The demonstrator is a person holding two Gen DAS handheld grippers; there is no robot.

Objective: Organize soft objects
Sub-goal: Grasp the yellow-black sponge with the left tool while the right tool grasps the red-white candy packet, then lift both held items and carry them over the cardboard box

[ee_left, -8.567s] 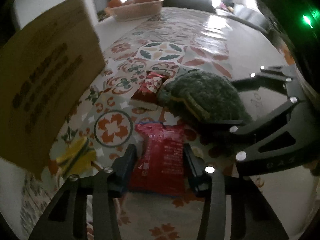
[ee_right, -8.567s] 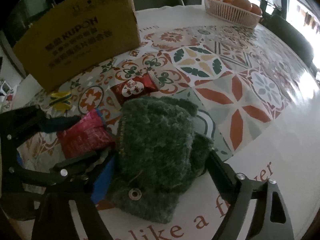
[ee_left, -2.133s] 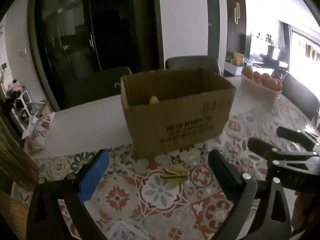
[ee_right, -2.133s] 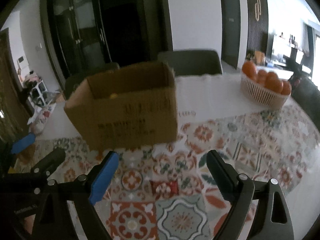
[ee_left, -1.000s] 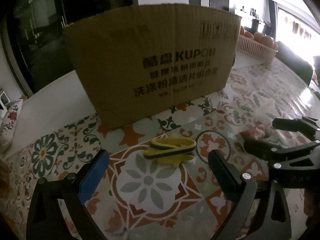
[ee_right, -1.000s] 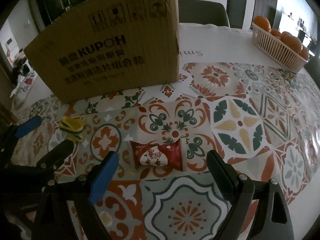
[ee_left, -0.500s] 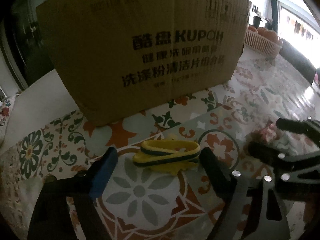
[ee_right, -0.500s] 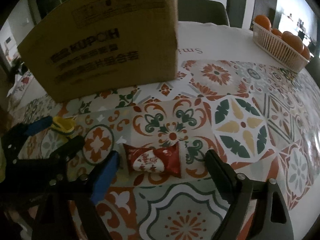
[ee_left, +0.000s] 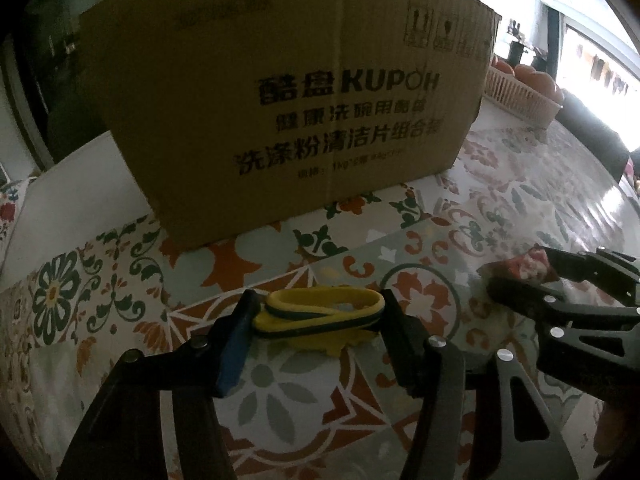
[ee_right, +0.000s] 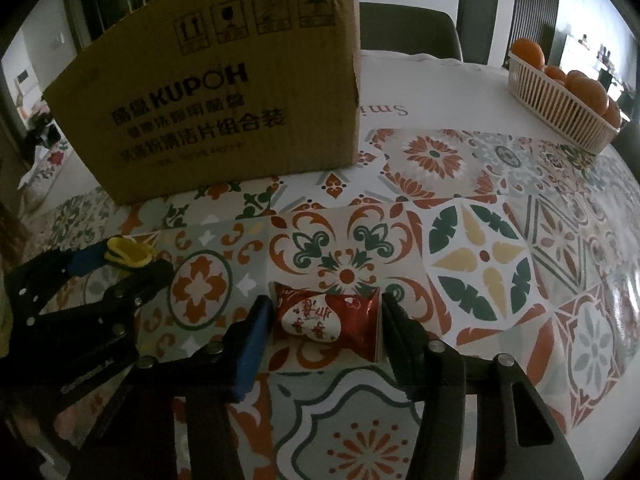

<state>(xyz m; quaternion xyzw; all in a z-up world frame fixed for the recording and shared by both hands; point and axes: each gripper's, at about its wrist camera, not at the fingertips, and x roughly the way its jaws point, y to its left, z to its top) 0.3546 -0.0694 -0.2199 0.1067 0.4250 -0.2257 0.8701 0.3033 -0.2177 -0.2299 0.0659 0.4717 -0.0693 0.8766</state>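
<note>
A yellow soft band with a dark stripe lies on the patterned tablecloth. My left gripper is closed in around it, both fingers touching its ends. A red soft packet with a white heart lies further right. My right gripper is closed in around it, fingers at both ends. The brown cardboard box stands upright just behind both items. In the right wrist view the left gripper and the band show at the left.
A white basket of oranges stands at the far right of the table. A dark chair is behind the box. The tablecloth stretches open to the right.
Both grippers came down to the table and closed in: the left around the yellow band, the right around the red packet. Both items still lie on the cloth.
</note>
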